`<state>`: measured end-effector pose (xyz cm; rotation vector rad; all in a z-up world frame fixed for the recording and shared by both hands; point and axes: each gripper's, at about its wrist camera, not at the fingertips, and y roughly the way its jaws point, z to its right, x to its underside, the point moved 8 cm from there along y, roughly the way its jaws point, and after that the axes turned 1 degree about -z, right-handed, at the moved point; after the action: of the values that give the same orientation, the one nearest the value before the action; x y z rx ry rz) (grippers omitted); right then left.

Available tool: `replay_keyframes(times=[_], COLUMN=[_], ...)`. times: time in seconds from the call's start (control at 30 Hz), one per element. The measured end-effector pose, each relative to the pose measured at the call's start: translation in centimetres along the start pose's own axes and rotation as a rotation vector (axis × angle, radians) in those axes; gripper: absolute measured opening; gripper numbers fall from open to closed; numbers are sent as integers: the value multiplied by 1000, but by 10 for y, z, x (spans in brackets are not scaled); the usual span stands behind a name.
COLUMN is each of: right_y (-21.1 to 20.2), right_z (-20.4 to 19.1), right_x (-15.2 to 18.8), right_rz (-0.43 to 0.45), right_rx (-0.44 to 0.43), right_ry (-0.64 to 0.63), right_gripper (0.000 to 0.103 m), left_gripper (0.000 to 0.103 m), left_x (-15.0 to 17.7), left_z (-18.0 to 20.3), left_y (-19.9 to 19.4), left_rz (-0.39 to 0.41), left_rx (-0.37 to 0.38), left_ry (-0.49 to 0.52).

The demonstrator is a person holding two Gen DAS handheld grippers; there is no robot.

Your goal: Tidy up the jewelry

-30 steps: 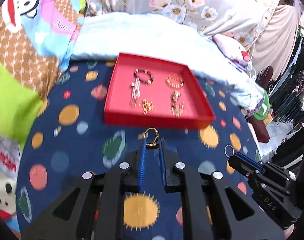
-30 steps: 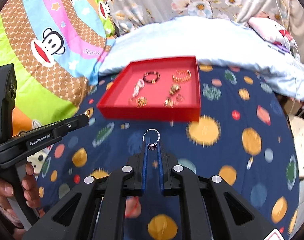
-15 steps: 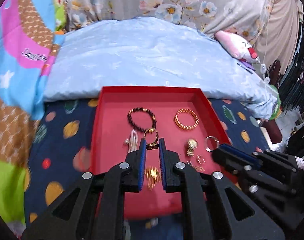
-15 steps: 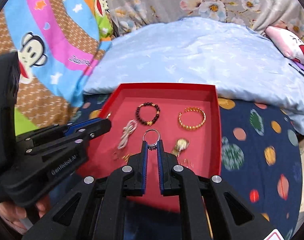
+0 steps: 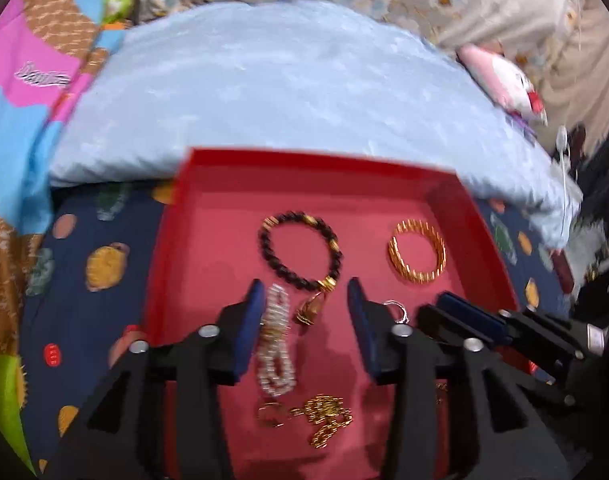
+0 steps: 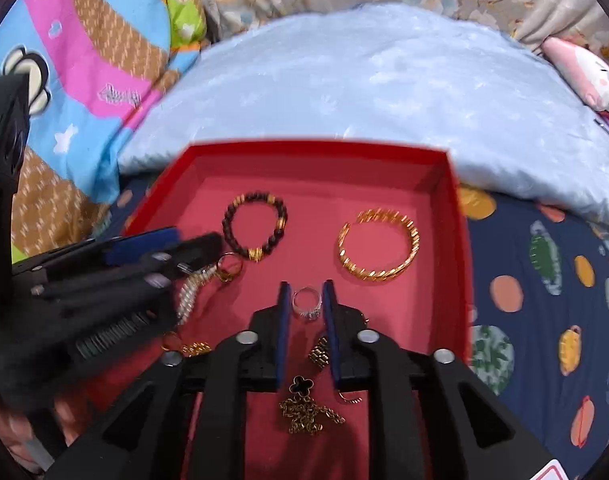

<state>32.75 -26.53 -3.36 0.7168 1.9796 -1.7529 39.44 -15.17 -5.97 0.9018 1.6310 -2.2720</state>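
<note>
Both claws have just been opening over the red tray (image 6: 460, 240) to release their rings: left claw (image 5: 304, 300) spread, gold ring (image 5: 310, 312) dropped; right claw (image 6: 306, 300) parted around silver ring (image 6: 307, 302).

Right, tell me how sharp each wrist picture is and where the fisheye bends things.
Left wrist view: blurred throughout; the red tray has smeared edges, the gold ring is hard to make out, and the fisheye bows the tray rim. Right wrist view: crisper in the middle, where the silver ring and gold bangle read clearly; the left gripper at the left is smeared, and dark vignette fills the corners.
</note>
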Motion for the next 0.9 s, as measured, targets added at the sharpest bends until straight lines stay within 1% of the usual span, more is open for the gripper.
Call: replay_keyframes(times=[0.1, 0.17, 0.23, 0.33, 0.4, 0.47, 0.53, 0.73, 0.83, 0.9], right_y=[-34, -56, -71, -86, -95, -101, -110, -127, -133, -137], right_z=[3, 5, 6, 7, 7, 5, 3, -10, -12, -12], right_x=[-1, 8, 19, 39, 53, 64, 74, 86, 89, 91], right_rz=[55, 78, 84, 75, 69, 62, 64, 77, 83, 84], right_rx=[22, 42, 48, 53, 52, 51, 55, 77, 101, 115], right_ry=[11, 23, 42, 74, 97, 113, 122, 118, 112, 115], right_gripper=[23, 32, 36, 38, 41, 44, 45, 54, 58, 59], left_gripper=[43, 43, 43, 47, 51, 52, 53, 54, 55, 64], left_x=[-4, -2, 6, 26, 40, 56, 68, 92, 98, 102], left_z=[-19, -26, -30, -29, -25, -19, -13, 5, 12, 16], left_y=[-33, -52, -72, -93, -101, -107, -111, -122, -129, -133], left_rz=[63, 88, 105, 108, 94, 74, 69, 60, 71, 72], left_rx=[-4, -18, -42, -69, -67, -52, -55, -45, -76, -87], left_ry=[-52, -59, -50, -26, -16, -2, 6, -1, 8, 10])
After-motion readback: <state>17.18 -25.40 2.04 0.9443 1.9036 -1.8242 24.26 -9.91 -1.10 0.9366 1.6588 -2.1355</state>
